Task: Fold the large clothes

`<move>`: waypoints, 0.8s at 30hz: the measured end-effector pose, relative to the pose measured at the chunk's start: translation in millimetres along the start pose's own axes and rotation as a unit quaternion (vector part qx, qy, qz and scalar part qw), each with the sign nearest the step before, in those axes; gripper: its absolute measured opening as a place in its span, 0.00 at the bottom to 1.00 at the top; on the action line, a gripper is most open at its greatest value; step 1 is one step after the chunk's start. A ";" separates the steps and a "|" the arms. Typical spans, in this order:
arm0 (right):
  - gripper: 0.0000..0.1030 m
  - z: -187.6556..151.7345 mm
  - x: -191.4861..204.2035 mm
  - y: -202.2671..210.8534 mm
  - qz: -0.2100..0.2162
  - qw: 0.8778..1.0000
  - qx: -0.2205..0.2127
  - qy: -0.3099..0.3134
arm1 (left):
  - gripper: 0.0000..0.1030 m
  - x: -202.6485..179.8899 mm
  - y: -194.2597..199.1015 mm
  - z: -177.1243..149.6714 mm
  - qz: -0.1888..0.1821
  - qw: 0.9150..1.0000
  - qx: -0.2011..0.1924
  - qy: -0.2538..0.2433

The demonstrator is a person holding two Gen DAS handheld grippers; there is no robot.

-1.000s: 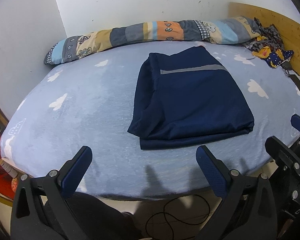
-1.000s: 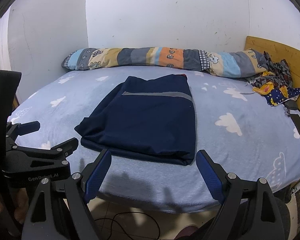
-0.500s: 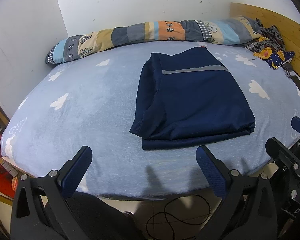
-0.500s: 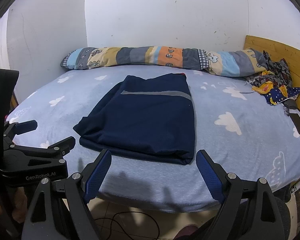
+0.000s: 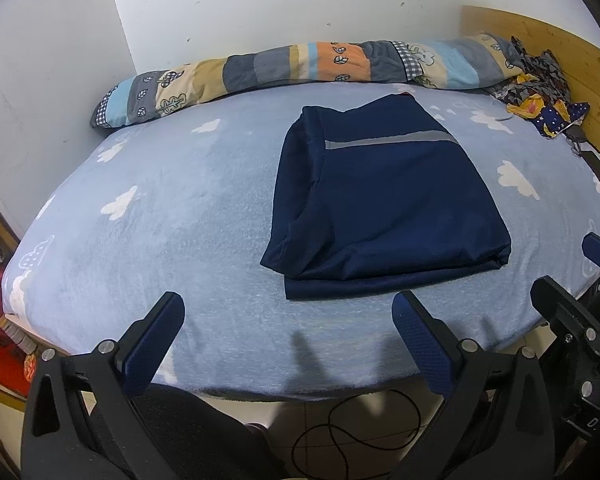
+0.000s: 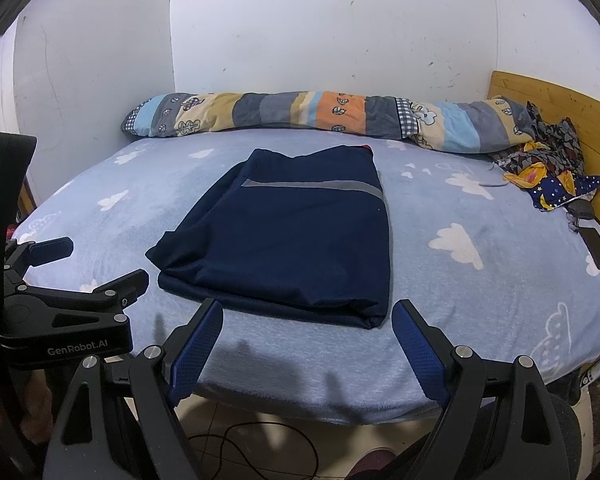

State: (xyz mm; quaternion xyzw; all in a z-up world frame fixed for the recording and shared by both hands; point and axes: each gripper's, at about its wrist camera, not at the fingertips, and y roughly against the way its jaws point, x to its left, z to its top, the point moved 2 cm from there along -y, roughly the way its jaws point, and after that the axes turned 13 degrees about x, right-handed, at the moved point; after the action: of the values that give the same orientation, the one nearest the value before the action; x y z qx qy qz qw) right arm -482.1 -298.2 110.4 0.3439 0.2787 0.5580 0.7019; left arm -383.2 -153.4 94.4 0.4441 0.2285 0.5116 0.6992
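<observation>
A navy garment [image 5: 384, 200] [image 6: 296, 240] with a grey stripe lies folded into a rectangle on the light blue bed [image 5: 172, 216] [image 6: 480, 288]. My left gripper [image 5: 288, 340] hangs open at the bed's near edge, short of the garment's front left corner, nothing between its blue pads. My right gripper [image 6: 306, 344] is open too, just before the garment's near edge. Each gripper shows at the side of the other's view, the left one [image 6: 72, 264] and the right one [image 5: 572, 280].
A rolled patchwork quilt [image 5: 300, 68] [image 6: 320, 116] runs along the far wall. Crumpled patterned cloth [image 5: 540, 92] [image 6: 548, 172] and a dark phone [image 6: 598, 250] lie by the wooden headboard [image 5: 540, 48] on the right. A black cable [image 5: 356, 428] loops on the floor below the bed edge.
Both grippers have drifted slightly, so the bed and garment sit a little differently in view. The garment has not moved and both grippers stay open.
</observation>
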 end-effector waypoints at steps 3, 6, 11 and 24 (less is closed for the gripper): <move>0.86 -0.1 0.2 0.2 -0.001 1.000 0.000 0.000 | 1.00 -0.2 0.1 -0.1 0.001 1.000 -0.001 0.000; 0.86 0.0 0.5 0.2 -0.001 1.000 0.000 0.000 | 1.00 -0.6 0.1 -0.1 0.001 1.000 -0.001 -0.001; 0.86 0.2 1.0 0.5 -0.001 1.000 -0.001 0.001 | 1.00 -0.5 0.6 -0.4 -0.001 1.000 -0.001 -0.002; 0.86 0.6 -0.2 0.2 -0.002 1.000 0.000 0.000 | 1.00 -1.5 2.1 -1.2 0.000 1.000 -0.004 -0.007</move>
State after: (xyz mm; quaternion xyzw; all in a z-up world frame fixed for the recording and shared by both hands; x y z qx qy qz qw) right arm -481.8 -298.5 110.8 0.3430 0.2791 0.5568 0.7031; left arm -385.8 -154.1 95.4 0.4446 0.2217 0.5096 0.7025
